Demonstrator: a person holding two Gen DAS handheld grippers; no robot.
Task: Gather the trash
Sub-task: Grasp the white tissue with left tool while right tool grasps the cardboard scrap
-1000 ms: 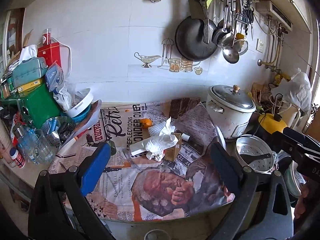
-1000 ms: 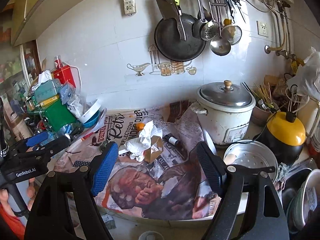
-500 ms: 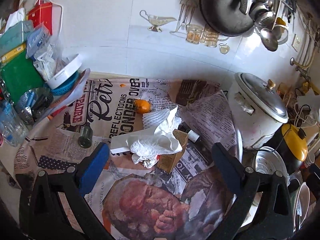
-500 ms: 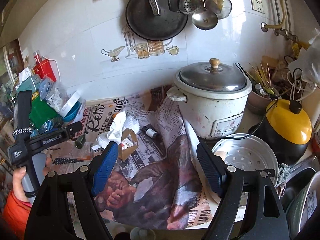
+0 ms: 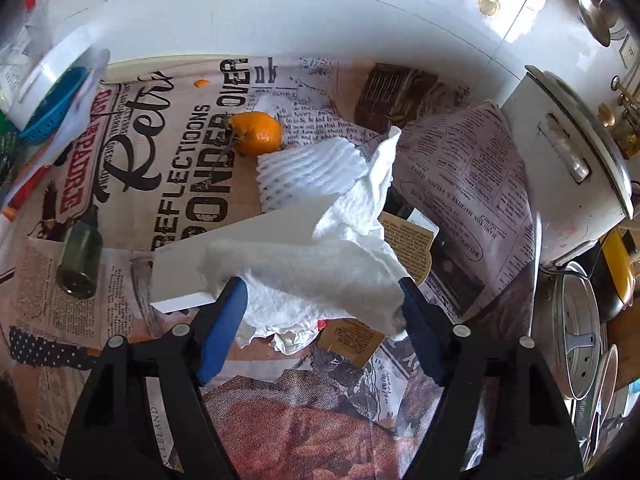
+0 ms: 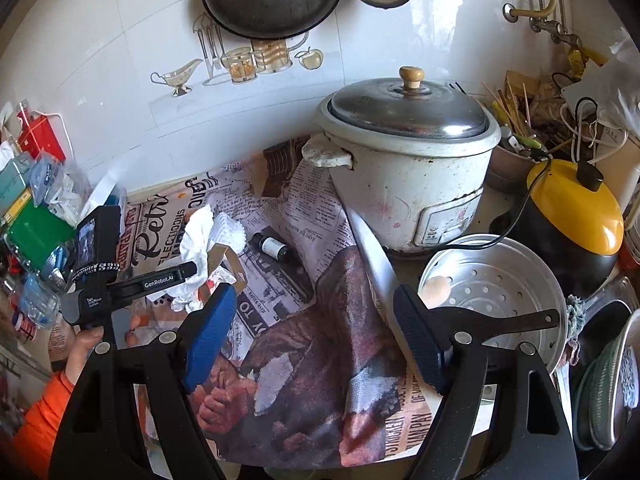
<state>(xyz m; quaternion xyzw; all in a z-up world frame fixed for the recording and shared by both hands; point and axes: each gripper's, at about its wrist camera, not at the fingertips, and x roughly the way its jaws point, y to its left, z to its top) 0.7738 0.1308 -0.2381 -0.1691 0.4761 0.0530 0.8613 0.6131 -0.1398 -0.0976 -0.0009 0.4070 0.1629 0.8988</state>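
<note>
Left gripper [image 5: 320,312] is right down over the rubbish pile, jaws spread wide and straddling the crumpled paper towel [image 5: 320,268], which bulges up between the two pads and hides both tips, but nothing is pinched yet. From the right wrist view the same tool reaches in from the side, its nose buried in that white wad. Just ahead of the fingers lies a white foam fruit net [image 5: 308,168], and beyond that a small orange [image 5: 256,133] (food or trash, hard to say). A flat white card or box [image 5: 224,260] runs out to the left of the left pad, partly under the towel; brown cardboard packaging [image 5: 404,240] pokes out on the right side and below the tissue. Off to the far left of the tool a dark green bottle [image 5: 80,260] lies on its side on the newspaper-print cover [image 5: 180,160]. Right gripper [image 6: 316,332] hangs wide apart and empty, well back from the pile, above the printed face, with the rice cooker [image 6: 408,160] ahead and the perforated steamer tray [image 6: 492,288] to its right. Progress, as I judge it: barely begun. Every scrap is on the counter, no bin or bag in sight, and the first grab is only lined up; closing on the towel looks like the next call.
</note>
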